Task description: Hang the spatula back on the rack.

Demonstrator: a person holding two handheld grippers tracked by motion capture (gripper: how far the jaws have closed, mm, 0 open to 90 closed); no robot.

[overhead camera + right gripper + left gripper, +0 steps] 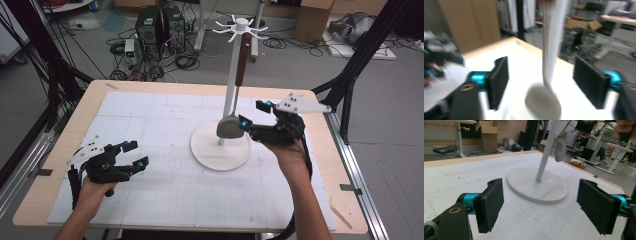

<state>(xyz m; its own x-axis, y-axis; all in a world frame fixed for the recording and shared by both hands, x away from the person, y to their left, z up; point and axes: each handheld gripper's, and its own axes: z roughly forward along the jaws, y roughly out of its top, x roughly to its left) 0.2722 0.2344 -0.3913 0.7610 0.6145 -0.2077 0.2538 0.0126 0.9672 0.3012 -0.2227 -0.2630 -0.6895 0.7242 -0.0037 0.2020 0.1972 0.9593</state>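
1. Hanging by its brown handle from a hook on the white utensil stand (220,145) near the desk's (150,210) right edge: a grey ladle (229,126).
2. Flanking the ladle bowl without touching: right gripper (253,114), jaws spread.
3. Idling near the front-left corner: left gripper (136,153), spread, empty.
4. Appearing done: hanging; remaining: pulling clear.

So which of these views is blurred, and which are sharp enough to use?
Right gripper view: motion-smeared, the hanging spoon and white pole streaked, background soft. Left gripper view: sharp on the stand base. High view: evenly lit, sharp, no glare.
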